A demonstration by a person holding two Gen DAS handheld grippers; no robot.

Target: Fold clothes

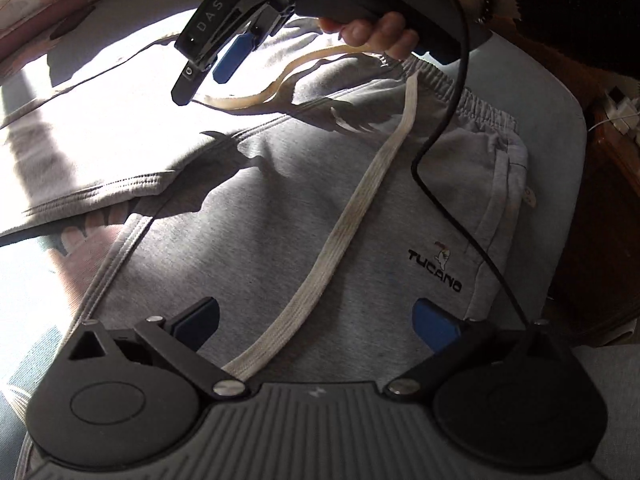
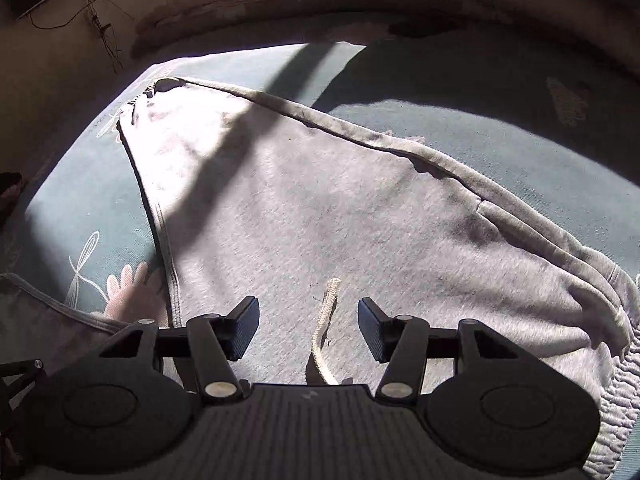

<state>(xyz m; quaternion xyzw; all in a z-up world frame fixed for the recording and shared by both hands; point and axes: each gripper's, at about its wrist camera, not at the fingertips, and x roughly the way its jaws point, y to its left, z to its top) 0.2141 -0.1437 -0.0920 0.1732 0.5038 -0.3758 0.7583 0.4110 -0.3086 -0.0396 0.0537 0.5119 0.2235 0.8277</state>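
Observation:
Grey sweat shorts [image 1: 304, 216] with a black "TUCANO" logo [image 1: 435, 270] lie flat on a bed, waistband [image 1: 476, 108] at the upper right. A white drawstring [image 1: 360, 200] trails from the waistband down across the fabric. My left gripper [image 1: 320, 320] is open wide just above the shorts; the drawstring runs between its blue pads without touching them. A hand holds my right gripper [image 1: 204, 80] over the sunlit leg. In the right wrist view, my right gripper [image 2: 308, 328] is open above the grey shorts [image 2: 320, 208], with the loose drawstring end [image 2: 326, 316] lying between its fingers, not pinched.
The blue-green bed sheet [image 2: 500, 136] with a flower print surrounds the shorts. A pink patterned blanket [image 1: 48, 4] lies along the far edge. A black cable [image 1: 452, 120] hangs from the right gripper across the shorts. Wooden furniture [image 1: 600, 200] stands beside the bed.

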